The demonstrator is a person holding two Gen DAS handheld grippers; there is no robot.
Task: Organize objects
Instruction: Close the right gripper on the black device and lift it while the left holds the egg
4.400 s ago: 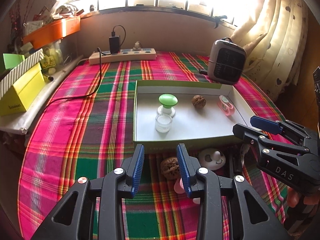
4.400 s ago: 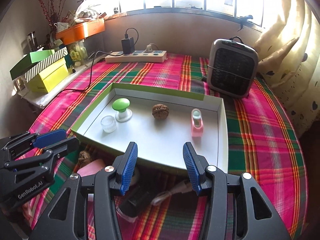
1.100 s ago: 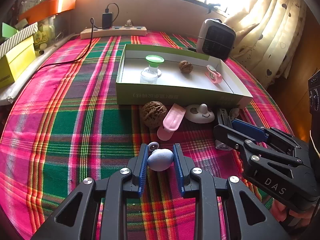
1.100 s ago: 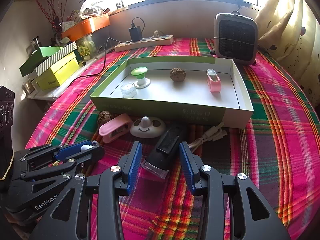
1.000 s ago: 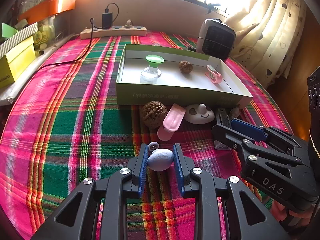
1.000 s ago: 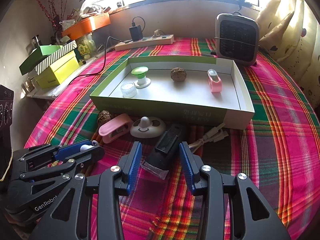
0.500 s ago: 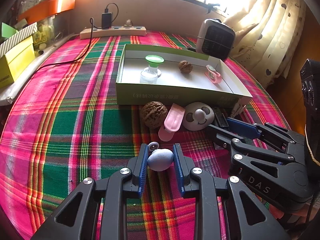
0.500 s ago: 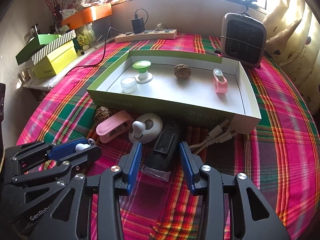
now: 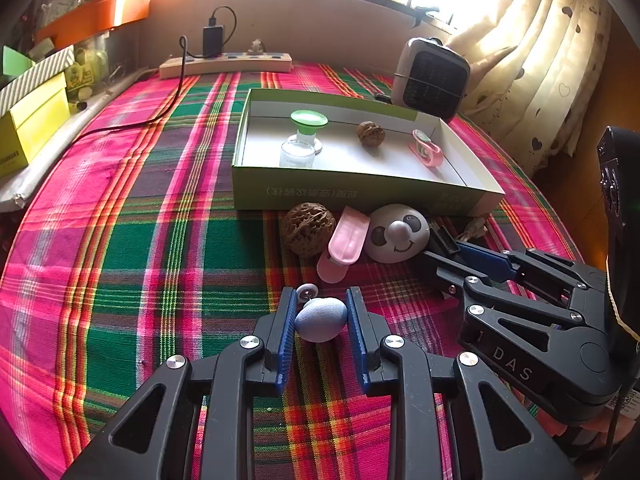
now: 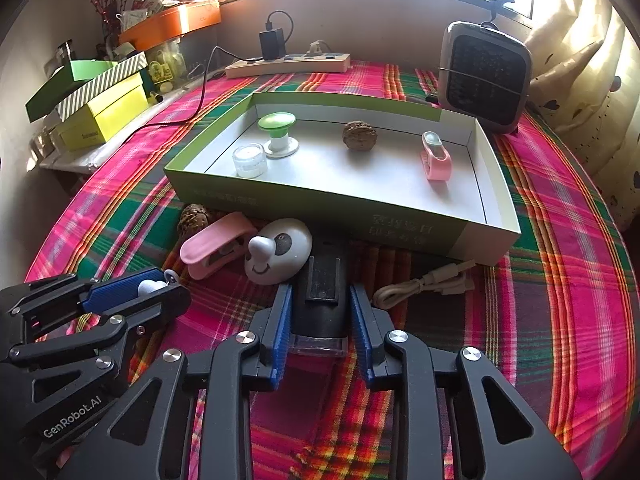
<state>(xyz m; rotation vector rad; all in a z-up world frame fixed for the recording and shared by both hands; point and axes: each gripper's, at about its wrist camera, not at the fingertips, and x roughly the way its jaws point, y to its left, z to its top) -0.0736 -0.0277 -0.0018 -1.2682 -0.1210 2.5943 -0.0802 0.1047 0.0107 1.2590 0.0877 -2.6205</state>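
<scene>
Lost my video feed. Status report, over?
Left hand-held gripper shut on blue egg. Right hand-held gripper closing around black device. Panda toy touches it; box ahead.

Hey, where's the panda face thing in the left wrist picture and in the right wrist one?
Left wrist: panda face toy, right of centre, between pink clip and right gripper.
Right wrist, centre-left, above the jaws.
Shared landmark: green box, directly behind it.
</scene>
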